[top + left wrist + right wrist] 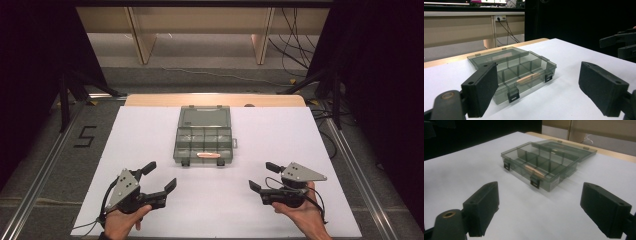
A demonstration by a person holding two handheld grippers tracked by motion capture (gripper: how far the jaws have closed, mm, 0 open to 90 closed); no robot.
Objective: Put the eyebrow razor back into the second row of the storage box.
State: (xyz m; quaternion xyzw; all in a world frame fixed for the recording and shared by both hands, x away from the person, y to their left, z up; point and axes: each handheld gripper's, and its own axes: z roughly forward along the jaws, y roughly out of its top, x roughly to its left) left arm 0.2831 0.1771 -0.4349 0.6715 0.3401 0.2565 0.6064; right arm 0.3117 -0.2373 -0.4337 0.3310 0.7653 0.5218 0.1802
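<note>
1. You work on a white table, with wooden shelving and loose cables across the top of the high view.
2. Your left gripper sits lower left and your right gripper lower right, both with jaws spread apart and empty.
3. The organizer box lies centre frame, above and between them, well apart.
4. It is smoky, see-through plastic, lid flung open, with a slim tan piece in a front compartment.

You see a white table sheet at centre frame, and loose cables on the floor, upper right.
</note>
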